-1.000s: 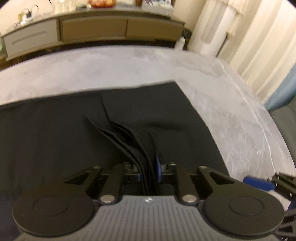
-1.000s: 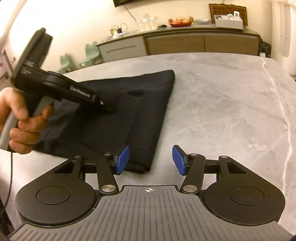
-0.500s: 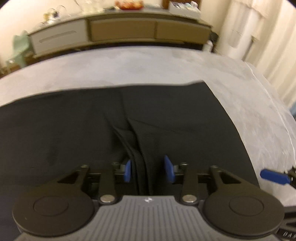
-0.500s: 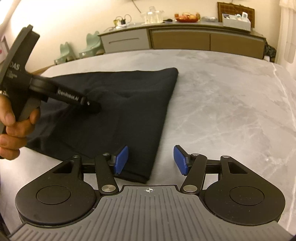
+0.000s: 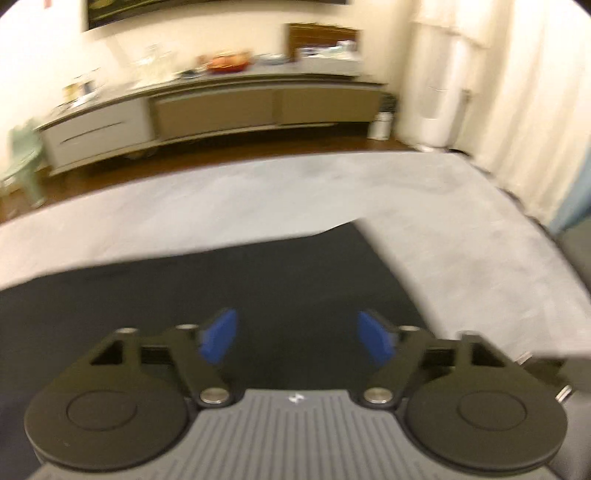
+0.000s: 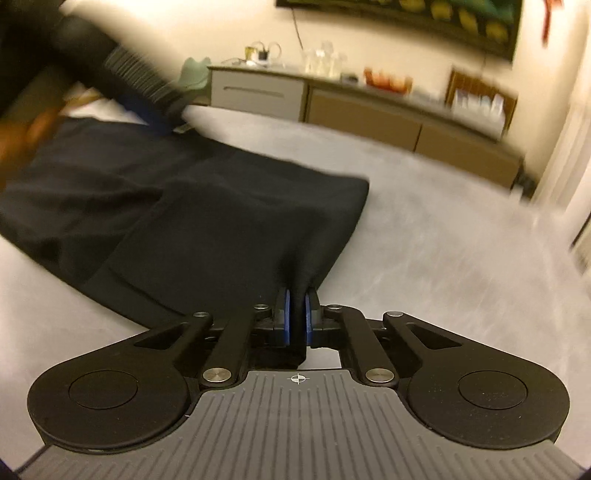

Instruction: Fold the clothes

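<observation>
Item: black garment (image 6: 221,221), partly folded, lying flat on the grey bench (image 6: 443,251).
Handling (judged): soft, light, limp; layers may slide. Take hold at corners or folded edges.
Right tool (image 6: 296,314): closed, pinching the garment's 6 o'clock corner.
Left tool (image 5: 297,334): wide apart, holding nothing, above the cloth.

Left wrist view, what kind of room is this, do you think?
Probably a home living or dining room: a long low sideboard cluttered with glassware along the wall, pale curtains, and a framed picture above it.
</observation>
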`<action>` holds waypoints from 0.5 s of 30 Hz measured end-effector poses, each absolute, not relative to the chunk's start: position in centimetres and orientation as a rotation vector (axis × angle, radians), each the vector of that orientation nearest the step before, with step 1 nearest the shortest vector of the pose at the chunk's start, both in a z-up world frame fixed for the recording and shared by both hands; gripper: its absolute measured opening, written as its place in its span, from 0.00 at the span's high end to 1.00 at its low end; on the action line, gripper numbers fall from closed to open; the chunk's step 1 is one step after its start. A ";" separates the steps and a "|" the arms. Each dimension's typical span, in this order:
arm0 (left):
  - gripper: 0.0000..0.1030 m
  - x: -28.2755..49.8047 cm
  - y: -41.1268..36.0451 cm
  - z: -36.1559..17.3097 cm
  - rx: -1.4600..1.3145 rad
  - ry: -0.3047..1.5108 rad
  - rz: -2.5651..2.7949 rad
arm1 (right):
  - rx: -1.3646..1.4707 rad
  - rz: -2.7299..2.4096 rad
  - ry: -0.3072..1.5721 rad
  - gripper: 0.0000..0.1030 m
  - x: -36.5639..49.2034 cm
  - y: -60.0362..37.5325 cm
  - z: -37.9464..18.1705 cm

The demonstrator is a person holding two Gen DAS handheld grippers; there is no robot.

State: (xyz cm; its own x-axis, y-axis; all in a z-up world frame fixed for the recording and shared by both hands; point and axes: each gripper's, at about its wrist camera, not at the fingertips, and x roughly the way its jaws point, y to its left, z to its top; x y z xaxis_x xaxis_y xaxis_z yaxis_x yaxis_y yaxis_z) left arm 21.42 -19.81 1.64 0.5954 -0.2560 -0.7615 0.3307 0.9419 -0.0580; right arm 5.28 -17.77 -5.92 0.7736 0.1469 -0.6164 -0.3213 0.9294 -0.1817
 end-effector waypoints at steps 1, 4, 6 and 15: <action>0.16 22.1 -21.5 1.7 0.097 0.891 -0.410 | -0.323 0.252 0.618 0.96 4.8 -17.2 -5.8; 0.14 24.2 -26.2 -0.3 0.166 1.007 -0.531 | -0.431 0.242 0.554 0.96 3.5 -15.5 -5.9; 0.26 25.3 -28.6 -2.3 0.292 1.049 -0.513 | -0.487 0.241 0.519 0.96 3.0 -14.6 -5.9; 0.89 22.7 -13.9 4.5 0.073 0.892 -0.396 | -0.343 0.411 0.435 0.62 1.9 -14.3 -3.1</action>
